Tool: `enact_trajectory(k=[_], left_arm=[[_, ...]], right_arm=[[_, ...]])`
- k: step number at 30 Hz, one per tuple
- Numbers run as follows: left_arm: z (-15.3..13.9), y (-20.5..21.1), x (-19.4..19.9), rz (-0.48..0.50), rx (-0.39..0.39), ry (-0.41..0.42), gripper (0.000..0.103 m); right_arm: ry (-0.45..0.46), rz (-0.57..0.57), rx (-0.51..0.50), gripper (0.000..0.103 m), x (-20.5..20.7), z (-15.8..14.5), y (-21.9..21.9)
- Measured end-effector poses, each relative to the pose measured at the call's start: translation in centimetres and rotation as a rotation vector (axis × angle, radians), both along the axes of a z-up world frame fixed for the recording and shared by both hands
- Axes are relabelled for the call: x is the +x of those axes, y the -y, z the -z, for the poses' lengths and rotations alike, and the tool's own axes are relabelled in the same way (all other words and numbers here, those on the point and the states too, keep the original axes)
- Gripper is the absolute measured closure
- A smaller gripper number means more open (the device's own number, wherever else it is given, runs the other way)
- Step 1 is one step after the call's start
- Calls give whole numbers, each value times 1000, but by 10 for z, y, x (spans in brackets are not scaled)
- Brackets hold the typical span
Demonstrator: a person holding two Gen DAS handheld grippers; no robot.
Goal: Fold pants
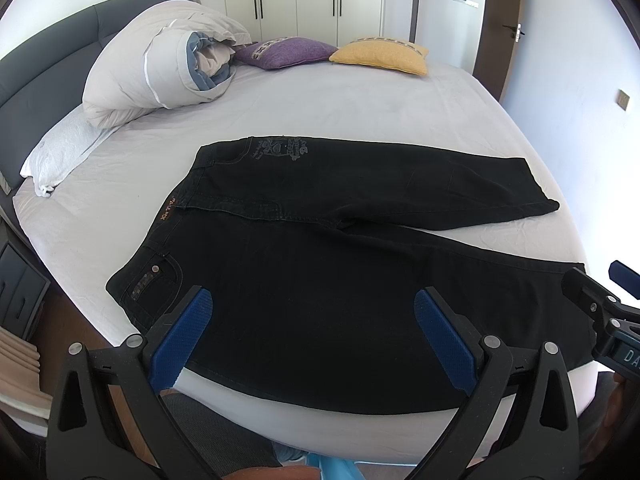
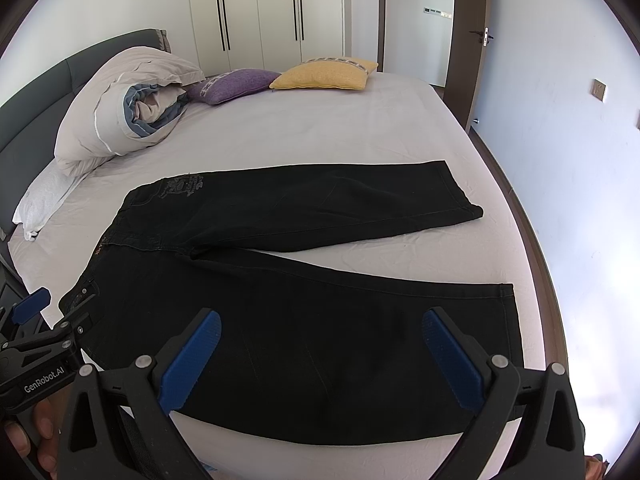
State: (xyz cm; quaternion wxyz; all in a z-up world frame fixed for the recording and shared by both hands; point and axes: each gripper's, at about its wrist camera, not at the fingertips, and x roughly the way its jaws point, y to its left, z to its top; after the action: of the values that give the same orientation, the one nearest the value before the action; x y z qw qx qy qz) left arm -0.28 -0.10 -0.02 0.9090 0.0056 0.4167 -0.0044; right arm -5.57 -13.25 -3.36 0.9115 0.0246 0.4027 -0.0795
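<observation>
left gripper point(image 1: 312, 304) agape | right gripper point(image 2: 320, 320) agape | pants point(image 2: 280, 300) near edge hidden

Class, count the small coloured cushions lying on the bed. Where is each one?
2. The purple cushion lies at the far end beside the rolled duvet; the yellow cushion lies just right of it. Others could be hidden behind the duvet.

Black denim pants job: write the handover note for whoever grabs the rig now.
Left tongs: open, holding nothing, hovering over the waist end of the near leg.
Right tongs: open, holding nothing, hovering over the near leg towards its hem.
Black denim pants: spread flat on the white-sheeted bed, waistband at the left, legs splayed apart to the right.
Done: laid out only; no fold yet.
Left: bring one leg over the other, then fold lengthwise.
</observation>
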Motion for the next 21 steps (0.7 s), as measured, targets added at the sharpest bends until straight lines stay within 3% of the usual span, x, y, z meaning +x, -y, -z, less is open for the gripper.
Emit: enact_trajectory(k=[21], left_arm=[[1, -1, -1, -1, -1, 2, 0]], right_arm=[[0, -2, -2, 0, -1, 0, -2]])
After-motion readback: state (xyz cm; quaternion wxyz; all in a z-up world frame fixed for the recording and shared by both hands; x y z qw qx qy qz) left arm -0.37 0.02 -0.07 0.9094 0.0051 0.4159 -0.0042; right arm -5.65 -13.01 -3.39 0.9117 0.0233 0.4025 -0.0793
